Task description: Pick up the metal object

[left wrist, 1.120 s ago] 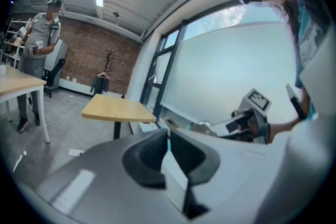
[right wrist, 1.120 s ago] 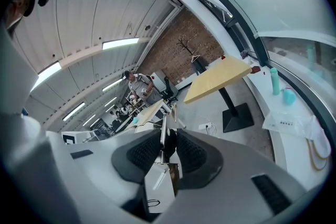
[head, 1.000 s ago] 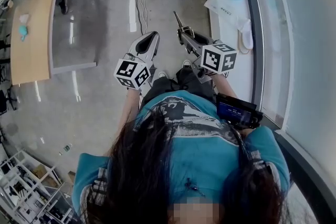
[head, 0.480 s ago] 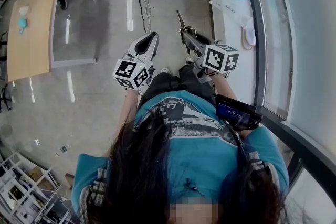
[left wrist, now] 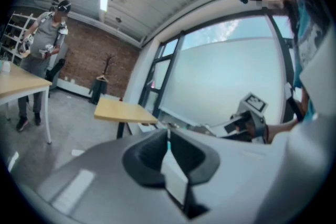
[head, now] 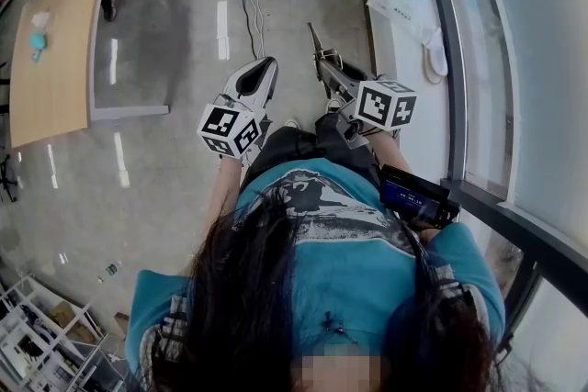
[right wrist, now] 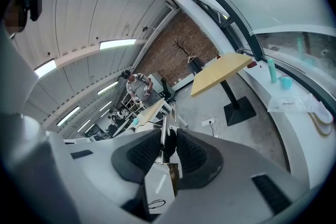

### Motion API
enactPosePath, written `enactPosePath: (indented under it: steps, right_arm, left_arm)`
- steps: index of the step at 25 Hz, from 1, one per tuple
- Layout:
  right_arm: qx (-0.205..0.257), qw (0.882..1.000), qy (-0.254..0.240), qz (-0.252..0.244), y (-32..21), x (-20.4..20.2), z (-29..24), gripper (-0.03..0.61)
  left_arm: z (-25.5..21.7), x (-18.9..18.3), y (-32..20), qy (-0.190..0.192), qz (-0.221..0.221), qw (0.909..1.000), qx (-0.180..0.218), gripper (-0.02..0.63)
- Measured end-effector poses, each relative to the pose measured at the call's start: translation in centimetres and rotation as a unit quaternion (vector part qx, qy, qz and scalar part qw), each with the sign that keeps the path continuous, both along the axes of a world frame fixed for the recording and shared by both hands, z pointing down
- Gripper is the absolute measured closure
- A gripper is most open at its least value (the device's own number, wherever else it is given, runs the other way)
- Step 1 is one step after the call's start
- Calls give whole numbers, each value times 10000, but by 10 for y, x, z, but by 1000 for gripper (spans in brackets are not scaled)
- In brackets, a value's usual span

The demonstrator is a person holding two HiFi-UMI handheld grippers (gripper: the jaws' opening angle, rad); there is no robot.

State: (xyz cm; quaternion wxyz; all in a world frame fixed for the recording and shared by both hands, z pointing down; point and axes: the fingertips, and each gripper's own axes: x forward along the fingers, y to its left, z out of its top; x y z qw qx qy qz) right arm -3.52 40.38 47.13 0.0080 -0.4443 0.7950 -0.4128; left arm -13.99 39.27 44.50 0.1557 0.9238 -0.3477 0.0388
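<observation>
R gripper (right wrist: 168, 139) is clamping the thin metal piece (right wrist: 164, 128) between its pads, the tip poking fwd past the jaws, well above the floor (head: 175, 60). L gripper (left wrist: 168, 136) is hanging just beside it, jaws pressed together w/ nothing in them. Pickup step looks done, the piece is hanging clear of any surface. Next move prob. calls for a firm clamp and a level piece until a set-down spot shows ahead of the tool
</observation>
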Motion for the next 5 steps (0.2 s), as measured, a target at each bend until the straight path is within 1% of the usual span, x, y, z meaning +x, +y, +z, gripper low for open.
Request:
enactPosePath:
  steps: [5]
  right_arm:
    - [-7,10000,42,-7,-4,-9,-5,477]
  left_arm:
    - [-4,-10,-3,28,1,10000,-7,611]
